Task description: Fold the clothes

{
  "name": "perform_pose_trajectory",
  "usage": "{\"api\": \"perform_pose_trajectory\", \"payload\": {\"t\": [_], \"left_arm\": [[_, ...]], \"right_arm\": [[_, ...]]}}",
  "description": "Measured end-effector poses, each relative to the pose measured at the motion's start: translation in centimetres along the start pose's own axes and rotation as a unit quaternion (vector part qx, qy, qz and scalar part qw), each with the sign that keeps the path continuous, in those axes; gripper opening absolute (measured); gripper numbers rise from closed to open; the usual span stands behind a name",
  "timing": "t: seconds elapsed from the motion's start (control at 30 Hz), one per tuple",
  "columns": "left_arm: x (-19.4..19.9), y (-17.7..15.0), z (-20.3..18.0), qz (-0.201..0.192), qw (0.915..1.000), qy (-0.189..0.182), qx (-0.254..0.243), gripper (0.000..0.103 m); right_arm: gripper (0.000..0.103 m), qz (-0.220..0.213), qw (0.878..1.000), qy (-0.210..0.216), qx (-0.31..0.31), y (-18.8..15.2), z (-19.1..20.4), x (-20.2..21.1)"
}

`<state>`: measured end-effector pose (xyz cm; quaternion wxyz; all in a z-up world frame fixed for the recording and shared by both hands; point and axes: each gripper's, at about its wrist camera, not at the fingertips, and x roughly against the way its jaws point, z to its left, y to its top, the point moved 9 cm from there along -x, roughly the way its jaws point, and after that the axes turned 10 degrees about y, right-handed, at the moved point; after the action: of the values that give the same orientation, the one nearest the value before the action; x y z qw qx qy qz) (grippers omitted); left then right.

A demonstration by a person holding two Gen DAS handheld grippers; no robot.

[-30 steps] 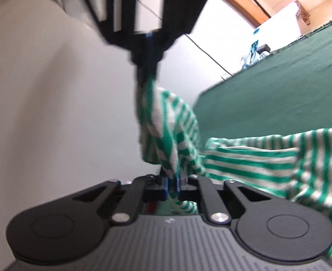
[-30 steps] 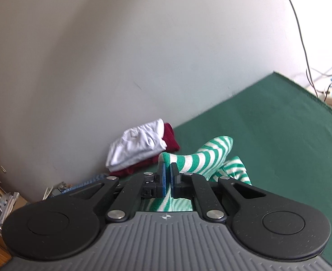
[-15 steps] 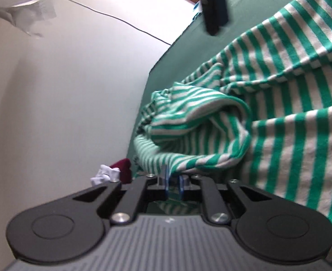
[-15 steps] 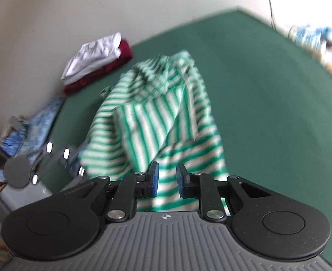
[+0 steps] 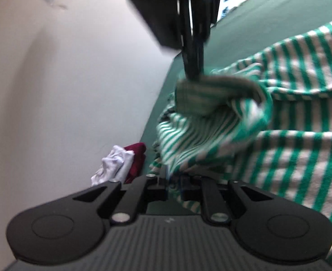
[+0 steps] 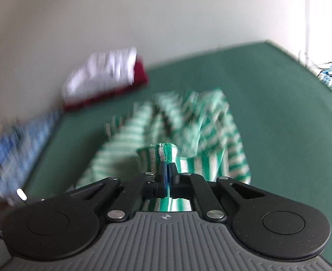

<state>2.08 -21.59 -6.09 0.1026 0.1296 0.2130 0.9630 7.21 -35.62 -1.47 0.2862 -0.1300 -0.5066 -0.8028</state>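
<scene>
Right wrist view: the right claw [image 6: 167,169] pinches a hem of the striped shirt [image 6: 188,122], which droops ahead of it onto the green table [image 6: 279,103]. The left claw [image 5: 173,181] is a little open with shirt cloth between its tips. The shirt looks soft, light and floppy, so edges and corners are the best places to grab.

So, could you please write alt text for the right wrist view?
The right gripper is shut on a hem of the green-and-white striped shirt, which trails onto the green tabletop. Folded white and maroon clothes sit by the wall.
</scene>
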Motion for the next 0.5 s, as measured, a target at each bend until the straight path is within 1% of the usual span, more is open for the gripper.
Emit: {"api": "perform_pose_trajectory", "payload": {"t": [0.1, 0.17, 0.2, 0.27, 0.33, 0.43, 0.47, 0.5], "left_arm": [[-0.2, -0.3, 2.0, 0.005, 0.9995, 0.003, 0.032, 0.015], [-0.3, -0.5, 3.3, 0.008, 0.9986, 0.005, 0.053, 0.015], [-0.2, -0.7, 3.5, 0.01, 0.9983, 0.004, 0.057, 0.015], [0.2, -1.1, 3.0, 0.011, 0.9987, -0.003, 0.05, 0.015], [0.7, -1.7, 1.6, 0.014, 0.9993, -0.015, 0.031, 0.015], [1.2, -2.9, -0.7, 0.026, 0.9993, -0.027, 0.005, 0.016], [1.3, -3.1, -1.3, 0.029, 0.999, -0.032, -0.001, 0.016], [1.7, -2.9, -1.8, 0.024, 0.999, -0.035, -0.008, 0.019]], "right_arm": [[0.002, -0.077, 0.995, 0.047, -0.051, 3.9, -0.4, 5.7], [0.002, -0.107, 0.989, 0.067, -0.076, 4.9, -0.7, 9.0], [0.002, -0.111, 0.988, 0.066, -0.082, 4.7, -1.0, 10.0], [0.0, -0.101, 0.989, 0.048, -0.092, 3.1, -1.8, 11.3], [0.0, -0.069, 0.992, 0.037, -0.1, 0.2, -2.5, 11.3], [0.0, -0.013, 0.995, 0.001, -0.103, -4.5, -4.0, 9.4], [0.0, 0.006, 0.994, -0.01, -0.108, -5.7, -4.5, 8.6], [0.001, 0.023, 0.993, -0.018, -0.115, -6.7, -5.1, 7.9]]}}
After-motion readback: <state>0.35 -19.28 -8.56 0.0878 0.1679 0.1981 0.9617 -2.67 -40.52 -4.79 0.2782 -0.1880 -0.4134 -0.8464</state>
